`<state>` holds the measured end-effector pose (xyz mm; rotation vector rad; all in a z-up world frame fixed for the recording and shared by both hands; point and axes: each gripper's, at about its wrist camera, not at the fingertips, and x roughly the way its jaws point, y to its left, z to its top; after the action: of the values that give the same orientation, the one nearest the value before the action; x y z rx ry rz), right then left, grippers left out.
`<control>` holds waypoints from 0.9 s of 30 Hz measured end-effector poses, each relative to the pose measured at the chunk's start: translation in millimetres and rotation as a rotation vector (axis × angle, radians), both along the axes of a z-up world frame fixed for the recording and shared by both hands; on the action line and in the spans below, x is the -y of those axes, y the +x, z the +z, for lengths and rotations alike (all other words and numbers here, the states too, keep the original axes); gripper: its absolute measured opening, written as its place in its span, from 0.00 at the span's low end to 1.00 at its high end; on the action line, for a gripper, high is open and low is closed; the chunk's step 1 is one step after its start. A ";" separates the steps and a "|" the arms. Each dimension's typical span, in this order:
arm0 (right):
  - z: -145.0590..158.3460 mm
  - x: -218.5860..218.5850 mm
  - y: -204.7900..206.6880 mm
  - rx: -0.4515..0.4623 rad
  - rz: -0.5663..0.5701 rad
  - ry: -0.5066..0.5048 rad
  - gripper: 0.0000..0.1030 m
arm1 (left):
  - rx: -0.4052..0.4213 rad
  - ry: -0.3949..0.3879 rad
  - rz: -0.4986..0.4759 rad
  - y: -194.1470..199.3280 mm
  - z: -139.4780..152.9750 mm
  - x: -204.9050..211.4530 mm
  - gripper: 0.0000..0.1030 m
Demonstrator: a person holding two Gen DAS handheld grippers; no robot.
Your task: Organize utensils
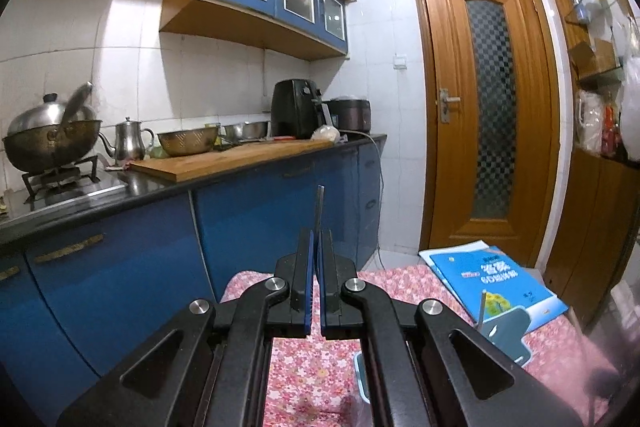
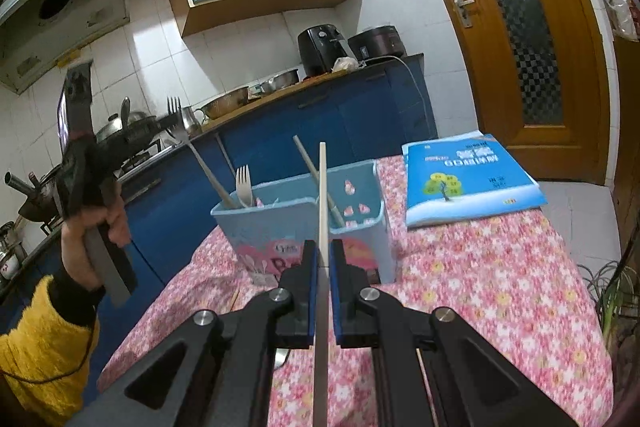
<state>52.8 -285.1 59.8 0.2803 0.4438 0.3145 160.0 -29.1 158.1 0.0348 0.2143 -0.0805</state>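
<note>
My right gripper point(image 2: 324, 247) is shut on a beige chopstick point(image 2: 322, 195) that points up, just in front of the light blue two-compartment utensil holder point(image 2: 280, 227) on the floral tablecloth. The holder's left compartment has a white plastic fork point(image 2: 243, 187); a beige stick point(image 2: 316, 179) leans in the right one. My left gripper point(image 1: 318, 239) is shut on a metal fork, seen edge-on in the left wrist view point(image 1: 319, 211). In the right wrist view the left gripper point(image 2: 160, 125) is raised left of the holder with the metal fork's tines point(image 2: 175, 111) up.
A blue book point(image 2: 468, 179) lies on the table point(image 2: 500, 287) right of the holder. A kitchen counter point(image 1: 248, 159) with a wok, kettle, bowls and an air fryer runs along the left wall. A wooden door point(image 1: 488, 107) is behind.
</note>
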 end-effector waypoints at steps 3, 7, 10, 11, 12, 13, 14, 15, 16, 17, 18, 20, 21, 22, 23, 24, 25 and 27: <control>9.1 -0.8 13.3 0.040 0.004 -0.002 0.07 | -0.025 -0.015 -0.023 6.3 -13.1 0.8 0.00; 20.4 -3.4 38.2 0.097 0.011 0.014 0.07 | -0.051 -0.035 -0.052 9.9 -29.5 1.6 0.00; 23.1 -6.8 58.2 0.122 0.003 0.013 0.07 | -0.070 -0.057 -0.071 12.0 -40.6 1.7 0.00; 22.5 -7.8 65.8 0.126 -0.001 0.014 0.07 | -0.074 -0.064 -0.076 12.7 -42.8 2.1 0.00; 21.9 -8.6 73.1 0.129 -0.005 0.014 0.07 | -0.079 -0.072 -0.081 13.6 -45.2 1.9 0.00; 21.2 -9.2 79.8 0.131 -0.011 0.015 0.07 | -0.083 -0.078 -0.086 14.3 -46.7 2.1 0.00; 20.5 -9.5 84.8 0.132 -0.014 0.014 0.07 | -0.087 -0.085 -0.092 15.1 -48.5 1.9 0.00; 19.7 -10.7 92.2 0.130 -0.016 0.013 0.07 | -0.089 -0.090 -0.097 15.8 -49.9 2.5 0.00; 18.9 -11.9 99.0 0.133 -0.018 0.009 0.07 | -0.093 -0.095 -0.108 16.5 -51.6 2.9 0.01; 18.3 -12.5 103.0 0.137 -0.023 0.003 0.07 | -0.096 -0.097 -0.115 16.9 -51.9 3.3 0.01; 17.4 -14.2 109.2 0.146 -0.026 -0.003 0.07 | -0.097 -0.099 -0.121 16.8 -53.1 3.9 0.01; 15.2 -17.4 116.1 0.158 -0.033 -0.018 0.07 | -0.099 -0.101 -0.131 17.0 -55.3 5.7 0.01; 14.2 -18.2 118.3 0.163 -0.036 -0.025 0.07 | -0.101 -0.103 -0.135 17.3 -56.4 6.5 0.01; 13.0 -20.0 121.0 0.166 -0.038 -0.034 0.07 | -0.104 -0.107 -0.139 17.6 -58.1 7.0 0.01; 12.0 -21.5 123.2 0.167 -0.040 -0.045 0.07 | -0.107 -0.109 -0.142 17.7 -58.9 7.2 0.01; 9.7 -23.8 124.6 0.169 -0.042 -0.061 0.07 | -0.112 -0.113 -0.145 18.5 -60.3 7.4 0.01; 6.8 -26.3 125.3 0.169 -0.039 -0.078 0.07 | -0.118 -0.117 -0.149 19.4 -62.2 7.3 0.02; 2.3 -30.2 126.9 0.156 -0.033 -0.105 0.07 | -0.126 -0.123 -0.150 20.8 -64.9 7.1 0.02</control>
<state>179.7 -254.8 62.1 0.1590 0.3005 0.2774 180.9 -36.2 93.2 -0.0768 0.3319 -0.2456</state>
